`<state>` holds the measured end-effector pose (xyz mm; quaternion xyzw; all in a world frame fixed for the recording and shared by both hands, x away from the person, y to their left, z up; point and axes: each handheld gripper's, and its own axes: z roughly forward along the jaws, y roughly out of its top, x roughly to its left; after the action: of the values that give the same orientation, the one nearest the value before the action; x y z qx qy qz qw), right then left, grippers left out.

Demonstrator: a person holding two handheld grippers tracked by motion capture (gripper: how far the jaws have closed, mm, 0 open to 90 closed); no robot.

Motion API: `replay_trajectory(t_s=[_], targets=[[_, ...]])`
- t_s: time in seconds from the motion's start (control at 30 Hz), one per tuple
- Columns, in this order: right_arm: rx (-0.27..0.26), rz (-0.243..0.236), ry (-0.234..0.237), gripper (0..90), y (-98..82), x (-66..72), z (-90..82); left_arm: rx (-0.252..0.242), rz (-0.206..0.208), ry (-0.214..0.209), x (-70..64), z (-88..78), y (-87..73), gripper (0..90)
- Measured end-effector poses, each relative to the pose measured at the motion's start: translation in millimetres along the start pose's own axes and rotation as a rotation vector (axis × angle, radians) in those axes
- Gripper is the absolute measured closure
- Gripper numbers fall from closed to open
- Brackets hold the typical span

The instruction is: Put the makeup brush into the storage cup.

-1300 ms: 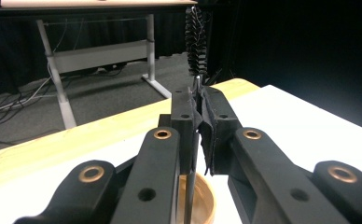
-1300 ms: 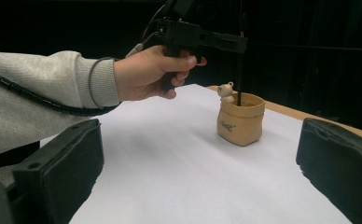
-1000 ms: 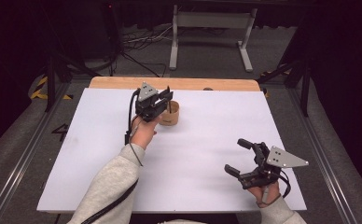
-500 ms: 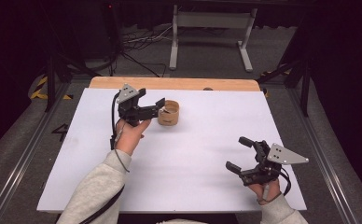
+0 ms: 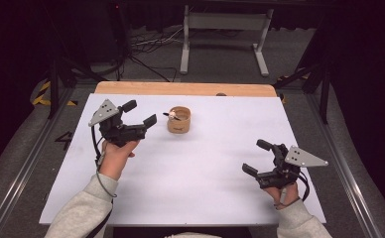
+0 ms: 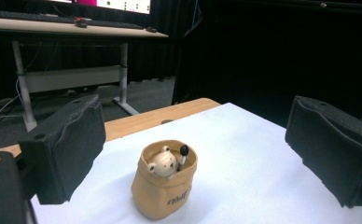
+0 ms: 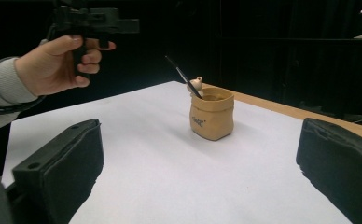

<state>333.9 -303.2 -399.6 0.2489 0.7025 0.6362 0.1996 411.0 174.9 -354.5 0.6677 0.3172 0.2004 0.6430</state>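
While nothing is being held, the left gripper [image 5: 143, 113] is being kept just left of the tan fabric pouch [image 5: 179, 120], its jaws having just been opening, nothing between them. A bear figurine [image 6: 163, 162] and a black-tipped stick [image 6: 183, 156] are being carried inside. The right gripper [image 5: 258, 156] is being held agape, well apart. Pouch judged light, soft, tippable; rim or side wall is being favoured for grasping.

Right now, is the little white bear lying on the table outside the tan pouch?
No, the small white bear figure sits inside the tan fabric pouch, beside a thin black-tipped stick.
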Motion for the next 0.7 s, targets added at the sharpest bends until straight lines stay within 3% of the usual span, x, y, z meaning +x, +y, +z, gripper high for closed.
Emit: replay_trajectory(t_s=[0.37, 0.53, 0.7], targets=[[0.015, -0.002, -0.025, 1.2, -1.2, -6.8, 0.3, -0.020, 0.036, -0.045, -7.4, -38.6, -10.1, 4.9], [0.022, 0.000, -0.029, 1.1, -3.1, -9.1, -0.4, 0.004, 0.059, -0.036, -6.5, -51.2, -21.1, 4.1], [0.020, -0.003, -0.025, 0.9, -6.4, -11.1, -0.7, -0.002, 0.046, -0.042, -4.9, -63.7, -31.7, 3.8]])
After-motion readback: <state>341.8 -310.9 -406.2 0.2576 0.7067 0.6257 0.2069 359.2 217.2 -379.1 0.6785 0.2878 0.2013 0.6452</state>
